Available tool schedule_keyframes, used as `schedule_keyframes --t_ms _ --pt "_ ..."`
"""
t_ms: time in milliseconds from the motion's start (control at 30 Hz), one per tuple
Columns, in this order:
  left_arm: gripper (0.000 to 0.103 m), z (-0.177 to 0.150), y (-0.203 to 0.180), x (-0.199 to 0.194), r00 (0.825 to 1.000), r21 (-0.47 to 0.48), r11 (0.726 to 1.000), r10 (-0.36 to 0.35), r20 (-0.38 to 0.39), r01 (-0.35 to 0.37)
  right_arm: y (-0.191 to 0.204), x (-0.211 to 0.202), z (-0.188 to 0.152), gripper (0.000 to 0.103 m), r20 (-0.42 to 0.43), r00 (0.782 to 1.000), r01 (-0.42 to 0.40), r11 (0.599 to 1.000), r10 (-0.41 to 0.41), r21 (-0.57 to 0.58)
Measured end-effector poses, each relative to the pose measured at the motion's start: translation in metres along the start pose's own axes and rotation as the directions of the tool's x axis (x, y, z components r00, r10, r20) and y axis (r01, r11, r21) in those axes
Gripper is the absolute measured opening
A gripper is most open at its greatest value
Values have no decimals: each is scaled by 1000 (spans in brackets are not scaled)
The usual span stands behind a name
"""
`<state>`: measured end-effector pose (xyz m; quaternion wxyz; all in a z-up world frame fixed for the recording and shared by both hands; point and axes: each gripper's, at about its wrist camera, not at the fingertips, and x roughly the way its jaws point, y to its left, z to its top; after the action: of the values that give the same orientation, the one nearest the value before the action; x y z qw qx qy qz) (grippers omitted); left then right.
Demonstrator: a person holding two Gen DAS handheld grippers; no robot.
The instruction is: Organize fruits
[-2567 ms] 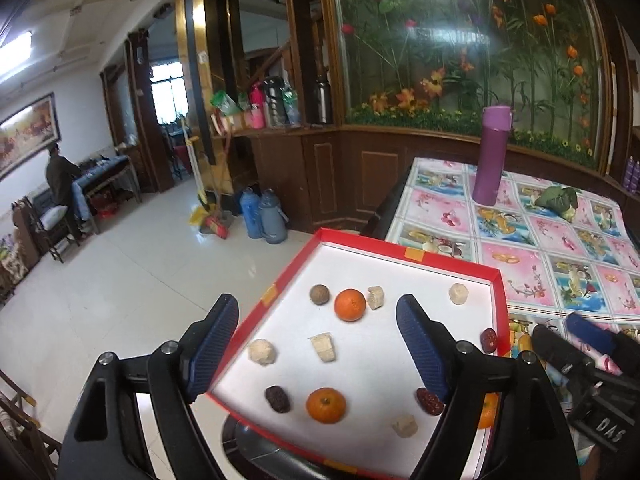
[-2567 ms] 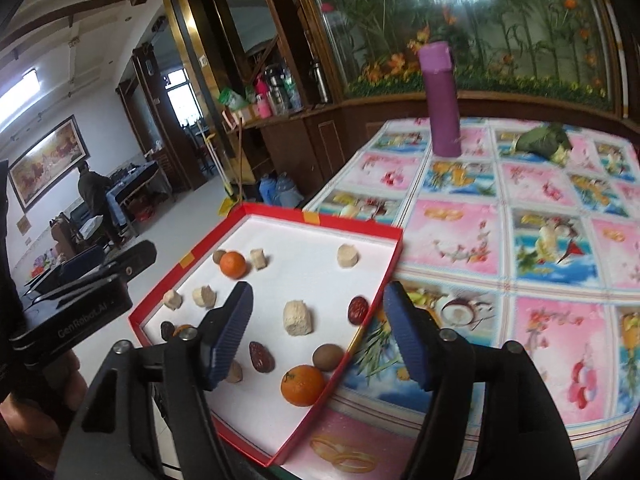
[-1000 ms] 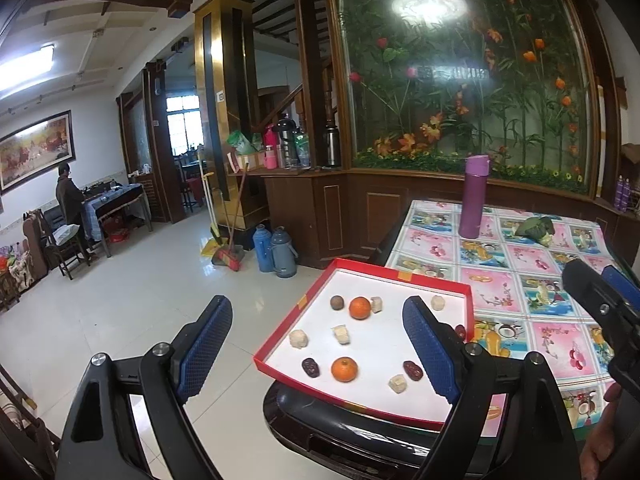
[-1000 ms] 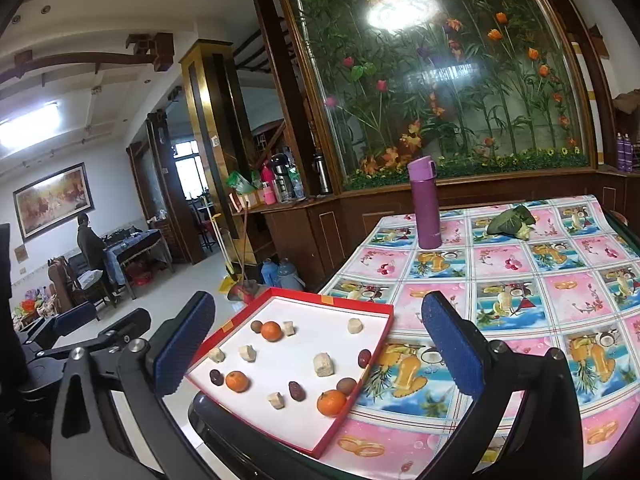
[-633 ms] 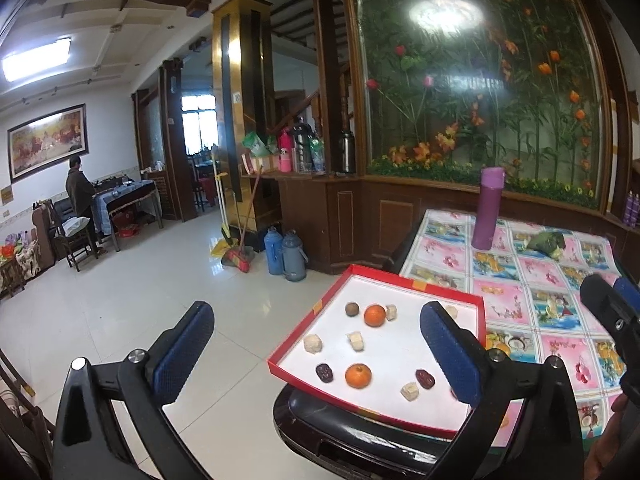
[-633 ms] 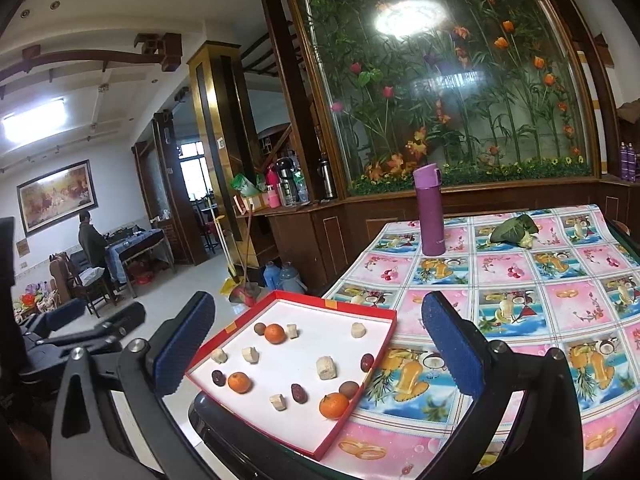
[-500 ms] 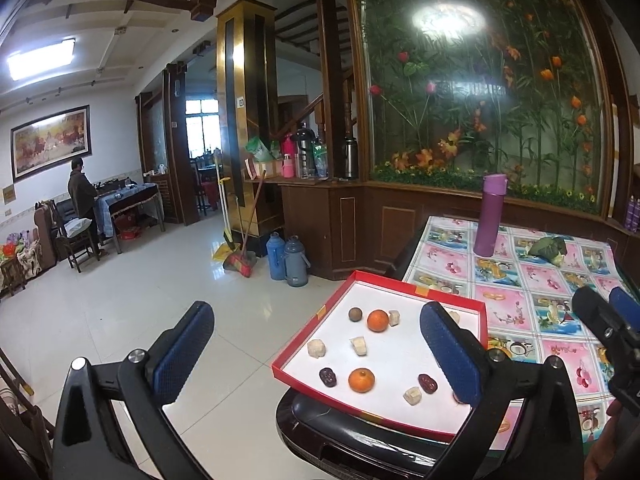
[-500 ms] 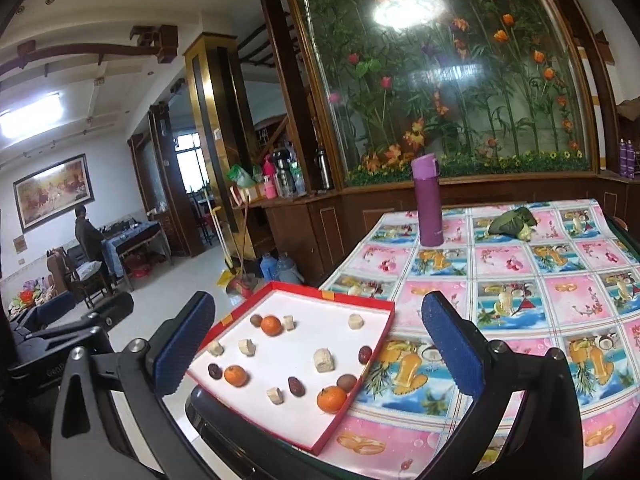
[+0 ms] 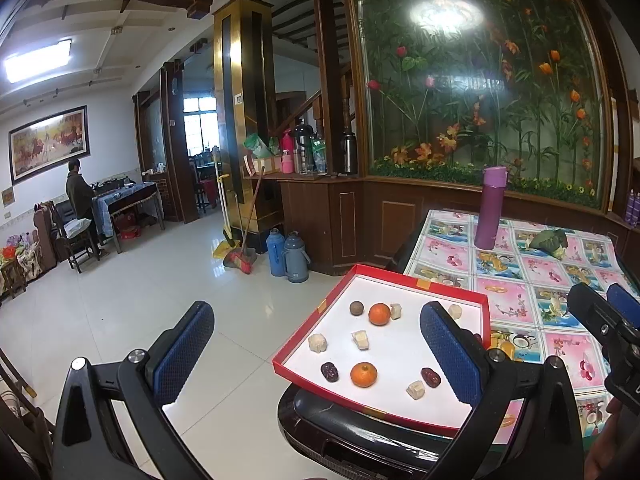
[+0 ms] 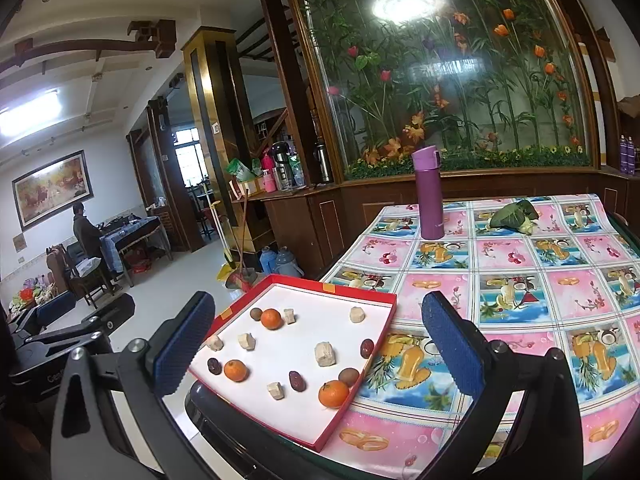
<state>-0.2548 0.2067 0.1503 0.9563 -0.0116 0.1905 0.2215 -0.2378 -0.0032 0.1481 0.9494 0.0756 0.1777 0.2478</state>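
Observation:
A red-rimmed white tray overhangs the table's near left corner. In it lie three oranges, one at the back, one at the front left and one at the front right, plus dark red dates, brown round fruits and several pale chunks. My left gripper hangs open, back from the tray with nothing between its fingers. My right gripper is open too, held above the tray's near side.
A purple flask and a green leafy bundle stand far back on the flowered tablecloth. The right gripper's body shows at the left wrist view's right edge. Tiled floor, two thermos jugs and a distant person lie left.
Both grippers have pulled back and up from the tray, which looks smaller now. Their jaws have opened wider. The fruits have not moved.

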Motion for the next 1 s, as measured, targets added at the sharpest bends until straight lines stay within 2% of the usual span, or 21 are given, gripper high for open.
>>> schedule_keyframes --t_ms 1000 --pt "103 -12 7 17 998 -14 999 -40 -56 39 1 19 -6 103 -50 999 21 1000 -21 -4"
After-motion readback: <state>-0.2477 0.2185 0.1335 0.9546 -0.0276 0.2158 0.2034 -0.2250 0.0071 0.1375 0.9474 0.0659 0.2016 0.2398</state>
